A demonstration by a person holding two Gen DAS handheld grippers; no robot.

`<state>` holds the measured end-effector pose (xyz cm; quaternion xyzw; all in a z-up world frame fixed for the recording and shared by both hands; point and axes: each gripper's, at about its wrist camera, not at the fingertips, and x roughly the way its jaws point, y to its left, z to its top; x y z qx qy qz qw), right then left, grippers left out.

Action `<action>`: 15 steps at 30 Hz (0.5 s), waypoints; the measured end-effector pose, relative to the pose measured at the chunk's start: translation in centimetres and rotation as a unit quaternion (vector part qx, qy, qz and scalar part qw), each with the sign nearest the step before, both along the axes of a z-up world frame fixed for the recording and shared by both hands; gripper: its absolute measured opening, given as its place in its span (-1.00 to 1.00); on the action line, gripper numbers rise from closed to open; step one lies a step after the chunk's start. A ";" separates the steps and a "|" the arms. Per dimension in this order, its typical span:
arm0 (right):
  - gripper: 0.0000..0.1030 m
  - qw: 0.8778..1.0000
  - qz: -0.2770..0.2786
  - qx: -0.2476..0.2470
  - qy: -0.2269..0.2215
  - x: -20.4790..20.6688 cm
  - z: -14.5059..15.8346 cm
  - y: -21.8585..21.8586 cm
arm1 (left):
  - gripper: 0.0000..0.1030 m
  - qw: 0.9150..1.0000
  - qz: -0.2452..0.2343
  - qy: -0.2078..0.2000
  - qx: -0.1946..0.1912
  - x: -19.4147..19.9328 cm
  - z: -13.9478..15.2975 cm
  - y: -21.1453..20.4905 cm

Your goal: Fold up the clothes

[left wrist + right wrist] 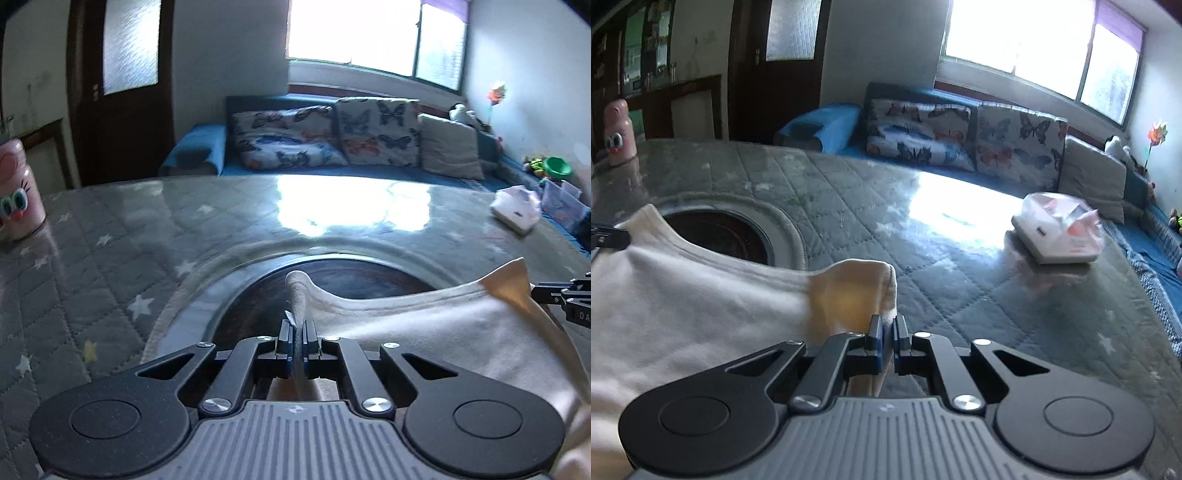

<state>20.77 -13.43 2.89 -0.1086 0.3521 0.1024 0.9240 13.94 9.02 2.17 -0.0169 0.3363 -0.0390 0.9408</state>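
Note:
A white garment (436,325) with a tan corner hangs stretched between both grippers over a glass-topped table. My left gripper (298,341) is shut on one white edge of it, the cloth pinched between the blue pads. In the right wrist view the same garment (683,295) spreads to the left, and my right gripper (886,341) is shut on its tan corner (846,291). The tip of the right gripper shows at the right edge of the left wrist view (561,295), the left one's tip at the left edge of the right wrist view (605,236).
The table (110,258) carries a grey quilted star cloth under glass, with a dark round opening (727,232) in the middle. A pink cartoon bottle (16,188) stands at the left, a white tissue pack (1060,232) at the right. A blue sofa (314,144) with cushions lies beyond.

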 end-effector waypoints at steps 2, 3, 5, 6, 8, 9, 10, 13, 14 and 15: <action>-0.89 1.000 -0.004 -0.001 0.001 0.9 -0.5 0.0 | -0.89 1.000 0.004 0.008 0.000 0.3 -0.4 0.3; -0.89 1.000 -0.008 0.003 0.001 1.1 -0.5 -0.2 | -0.89 1.000 0.004 0.012 0.000 0.4 -0.6 0.5; -0.88 1.000 -0.015 0.015 0.002 1.4 -0.1 -0.6 | -0.89 1.000 0.004 0.017 0.001 0.6 -0.9 0.6; -0.88 1.000 -0.013 0.017 0.000 1.4 0.2 -0.6 | -0.89 1.000 0.003 0.018 0.003 0.7 -0.9 0.6; -0.88 1.000 0.001 0.016 -0.007 1.1 0.7 -0.4 | -0.89 1.000 0.002 0.017 0.006 0.8 -1.0 0.6; -0.88 1.000 0.011 0.019 -0.008 0.9 0.8 -0.2 | -0.89 1.000 0.002 0.016 0.006 0.8 -1.0 0.6; -0.88 1.000 0.020 0.021 -0.009 0.7 1.0 0.1 | -0.89 1.000 0.001 0.016 0.007 0.8 -1.0 0.6; -0.87 0.999 0.047 0.017 -0.001 0.7 0.7 1.0 | -0.89 1.000 0.001 0.017 0.011 1.0 -0.9 0.7; -0.87 0.998 0.054 0.012 0.004 0.8 0.4 1.3 | -0.89 1.000 0.002 0.017 0.013 1.1 -0.9 0.7; -0.87 0.998 0.055 0.004 0.009 1.0 0.0 1.6 | -0.89 1.000 0.004 0.018 0.015 1.2 -0.9 0.7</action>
